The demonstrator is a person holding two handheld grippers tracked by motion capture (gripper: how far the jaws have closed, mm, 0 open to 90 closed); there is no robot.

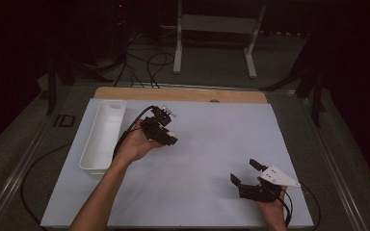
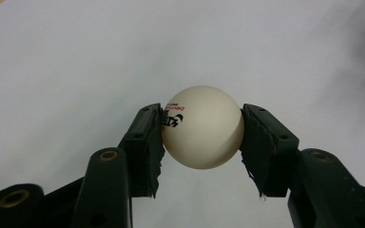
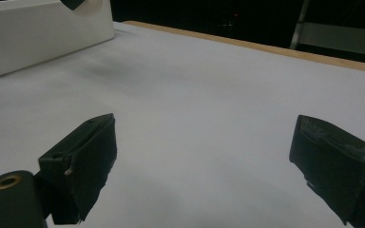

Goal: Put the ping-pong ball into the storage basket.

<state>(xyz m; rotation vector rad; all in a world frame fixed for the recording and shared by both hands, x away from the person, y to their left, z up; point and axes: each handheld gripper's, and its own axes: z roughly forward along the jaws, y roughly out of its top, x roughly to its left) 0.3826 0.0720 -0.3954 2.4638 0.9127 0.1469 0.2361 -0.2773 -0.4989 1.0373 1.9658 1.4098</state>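
A white ping-pong ball (image 2: 203,127) with black and red print sits clamped between the two black jaws of my left gripper (image 2: 202,135), above the white mat. From above, that left gripper (image 1: 169,137) is held mid-table, just right of the white bin (image 1: 103,134), and the ball (image 1: 170,134) peeks out at its tip. My right gripper (image 1: 243,171) rests near the front right of the mat, jaws spread wide. Its own camera shows the right gripper (image 3: 204,156) with nothing between the pads.
The long white bin (image 3: 43,33) lies along the left side of the white mat (image 1: 212,139). A wooden strip (image 1: 180,94) borders the far edge. Cables and a white stand (image 1: 217,29) lie on the floor beyond.
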